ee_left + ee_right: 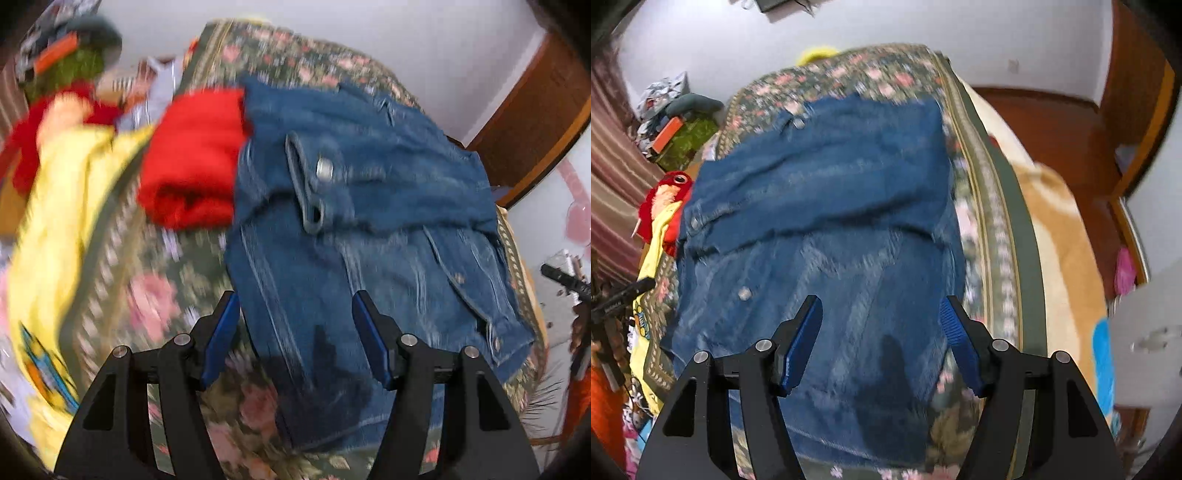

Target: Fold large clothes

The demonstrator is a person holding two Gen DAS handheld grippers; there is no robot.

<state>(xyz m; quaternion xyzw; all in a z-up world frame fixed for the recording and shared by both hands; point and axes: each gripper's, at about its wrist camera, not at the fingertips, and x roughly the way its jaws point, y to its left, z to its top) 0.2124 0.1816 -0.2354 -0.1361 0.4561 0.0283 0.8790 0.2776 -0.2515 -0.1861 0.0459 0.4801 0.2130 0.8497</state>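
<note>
Floral bedspread (155, 280) covers the bed under both my grippers. Filling the centre of both views lies the denim jacket (369, 206), its upper part doubled over the lower with a raw hem crossing mid-frame, so I judge at least one fold is in. My left gripper (291, 306) and right gripper (881, 310) hang above its near edge, jaws apart, nothing between them. At upper left a red bundle (192, 162) looks folded; the yellow garment (55, 229) at far left sprawls loose, likely left to do.
</note>
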